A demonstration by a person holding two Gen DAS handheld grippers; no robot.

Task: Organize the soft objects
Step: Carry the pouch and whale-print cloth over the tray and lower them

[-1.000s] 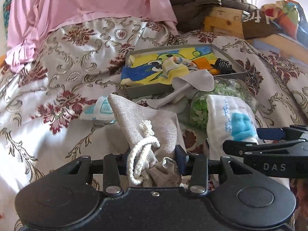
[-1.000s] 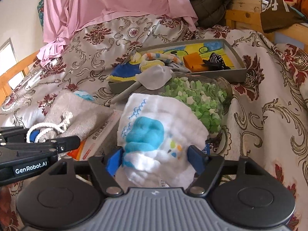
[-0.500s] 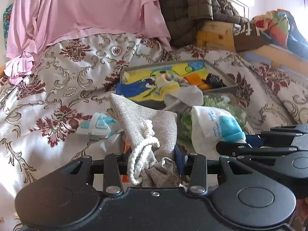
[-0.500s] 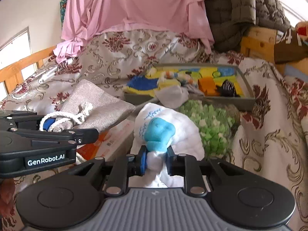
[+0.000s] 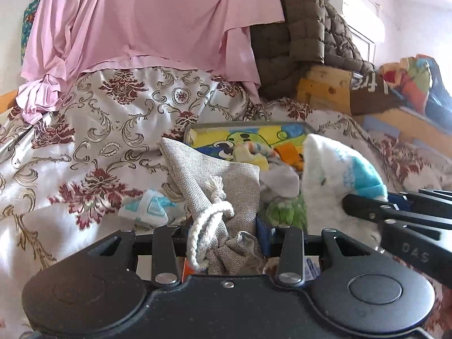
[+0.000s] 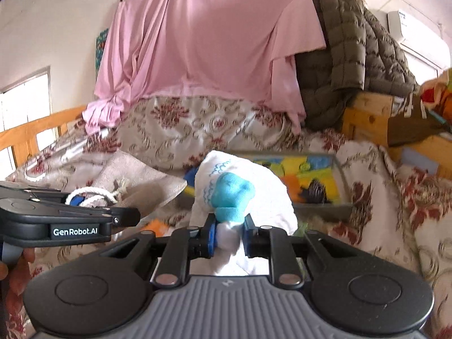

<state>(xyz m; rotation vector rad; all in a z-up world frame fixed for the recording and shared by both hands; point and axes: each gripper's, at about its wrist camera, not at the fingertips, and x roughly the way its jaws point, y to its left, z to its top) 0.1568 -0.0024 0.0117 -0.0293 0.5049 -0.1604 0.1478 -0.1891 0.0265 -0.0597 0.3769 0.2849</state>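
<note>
My left gripper point(image 5: 226, 234) is shut on a grey linen drawstring pouch point(image 5: 223, 180) with a white rope cord and holds it up above the bed. The pouch also shows in the right wrist view point(image 6: 135, 180). My right gripper point(image 6: 228, 234) is shut on a white cloth with a blue patch point(image 6: 234, 195), lifted off the bed; the cloth also shows in the left wrist view point(image 5: 339, 175). A grey tray point(image 6: 343, 186) with colourful cloths and small soft items lies on the bed behind both.
A floral bedspread point(image 5: 99, 130) covers the bed. A pink sheet point(image 5: 141, 22) and a brown quilted jacket point(image 6: 353, 56) hang at the back. A small blue-white packet point(image 5: 147, 209) and a green-filled bag point(image 5: 285, 212) lie below. A wooden bed frame point(image 6: 367, 115) stands at the right.
Both grippers have risen and tilted up with their loads. The right gripper closed on the white cloth and lifted it off the green-filled bag. The pouch stays held.
</note>
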